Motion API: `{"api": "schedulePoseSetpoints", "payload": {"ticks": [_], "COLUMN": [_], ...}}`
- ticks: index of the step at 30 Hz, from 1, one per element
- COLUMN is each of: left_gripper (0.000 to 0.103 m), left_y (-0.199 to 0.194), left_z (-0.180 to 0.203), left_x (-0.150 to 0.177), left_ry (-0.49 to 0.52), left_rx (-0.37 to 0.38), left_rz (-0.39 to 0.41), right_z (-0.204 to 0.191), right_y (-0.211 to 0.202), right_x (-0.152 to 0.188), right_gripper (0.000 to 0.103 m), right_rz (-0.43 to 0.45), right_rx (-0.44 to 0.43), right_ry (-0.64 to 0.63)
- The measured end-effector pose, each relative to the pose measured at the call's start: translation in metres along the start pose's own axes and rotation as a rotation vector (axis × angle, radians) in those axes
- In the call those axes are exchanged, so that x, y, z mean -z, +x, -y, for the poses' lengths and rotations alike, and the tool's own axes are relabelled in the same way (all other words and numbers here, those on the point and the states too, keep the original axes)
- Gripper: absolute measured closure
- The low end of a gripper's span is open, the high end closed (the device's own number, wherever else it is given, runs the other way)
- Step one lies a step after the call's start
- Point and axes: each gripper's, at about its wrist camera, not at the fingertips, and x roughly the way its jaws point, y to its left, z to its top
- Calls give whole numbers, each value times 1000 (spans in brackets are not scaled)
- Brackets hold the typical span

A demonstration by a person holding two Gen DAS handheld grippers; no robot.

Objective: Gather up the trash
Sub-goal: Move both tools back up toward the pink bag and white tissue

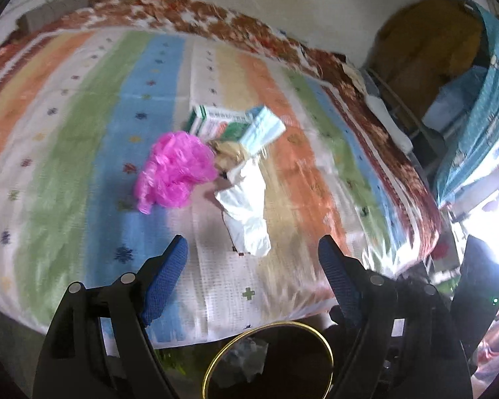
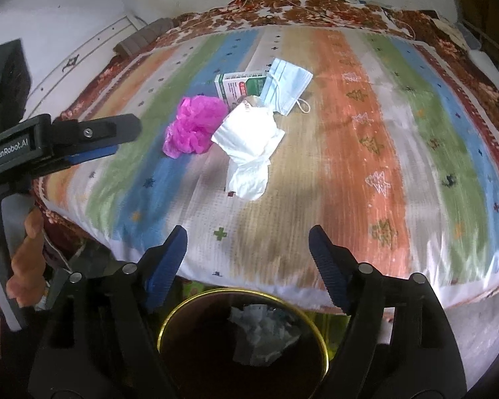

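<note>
A pile of trash lies on the striped bedspread (image 2: pixel 349 153): a crumpled pink plastic bag (image 1: pixel 176 174) (image 2: pixel 196 123), a crumpled white paper (image 1: pixel 246 206) (image 2: pixel 249 146), a green and white carton (image 1: pixel 216 123) (image 2: pixel 239 86), a light blue face mask (image 1: pixel 262 129) (image 2: pixel 286 83) and a small tan wad (image 1: pixel 228 153). A round bin with a gold rim (image 1: pixel 269 362) (image 2: pixel 243 342) stands below the bed edge, with crumpled trash inside. My left gripper (image 1: pixel 252 249) is open and empty, short of the pile. My right gripper (image 2: pixel 248 236) is open and empty above the bin.
The left gripper's body (image 2: pixel 60 146) and the hand holding it (image 2: pixel 26 259) show at the left of the right wrist view. A wall runs behind the bed. Cluttered shelves and a blue cloth (image 1: pixel 482 116) stand to the right of the bed.
</note>
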Motion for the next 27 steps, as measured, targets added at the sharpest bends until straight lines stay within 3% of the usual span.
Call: {"api": "schedulePoseSetpoints", "payload": {"ticks": [14, 22, 27], "left_gripper": [23, 25, 30], "left_y": [38, 62, 71], "left_z": [1, -17, -26], "left_x": [-21, -34, -41], "left_ry": [77, 44, 16], "left_rx": [80, 82, 124], "left_rz": [-9, -32, -43], "right_z": [4, 11, 11], "right_y": [37, 70, 88], "right_x": [-15, -24, -30], "right_gripper": [25, 25, 25], "right_rz": [14, -8, -20], "right_rx": [-39, -35, -50], "right_ry": [4, 16, 26]}}
